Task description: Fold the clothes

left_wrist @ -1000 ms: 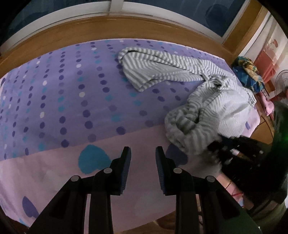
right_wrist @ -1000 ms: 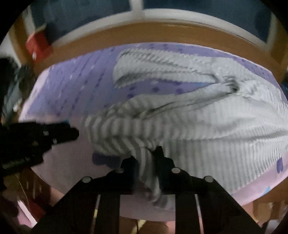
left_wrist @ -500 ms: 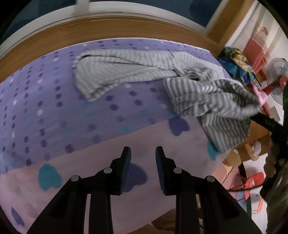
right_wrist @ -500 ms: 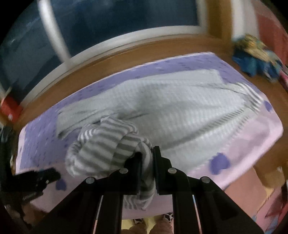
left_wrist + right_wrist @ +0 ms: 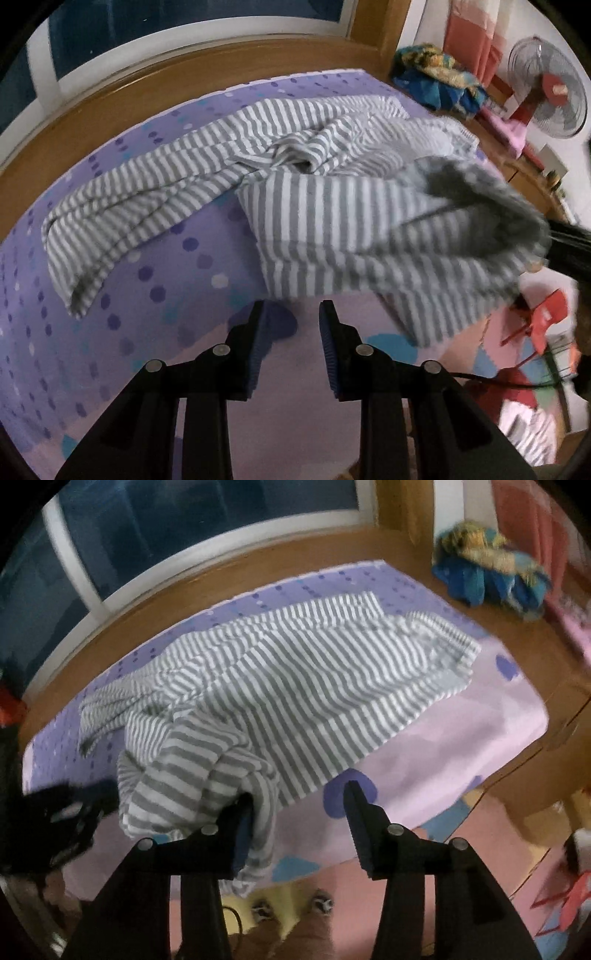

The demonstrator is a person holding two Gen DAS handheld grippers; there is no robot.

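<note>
A grey-and-white striped garment [image 5: 332,221] lies crumpled across the purple dotted bed sheet [image 5: 147,277]; one sleeve reaches toward the left. My left gripper [image 5: 290,332] hovers open over the pink front strip of the bed, with nothing between its fingers. In the right wrist view the garment [image 5: 314,686] spreads over the bed, and a bunched fold hangs beside the left finger [image 5: 242,823] of my right gripper [image 5: 299,797]. Its jaws are opening and stand wide; the pads do not press the cloth. The right gripper [image 5: 569,243] also shows as a dark shape at the garment's right end.
A wooden ledge [image 5: 184,74] and a window run behind the bed. A blue-and-yellow cloth pile [image 5: 436,77], a standing fan [image 5: 546,96] and a red chair [image 5: 543,325] stand to the right. The person's feet [image 5: 288,908] are at the bed's front edge.
The right gripper carried the bunched cloth sideways across the bed, then its jaws parted and let go. The left gripper travelled along the bed's front edge toward the garment, still empty.
</note>
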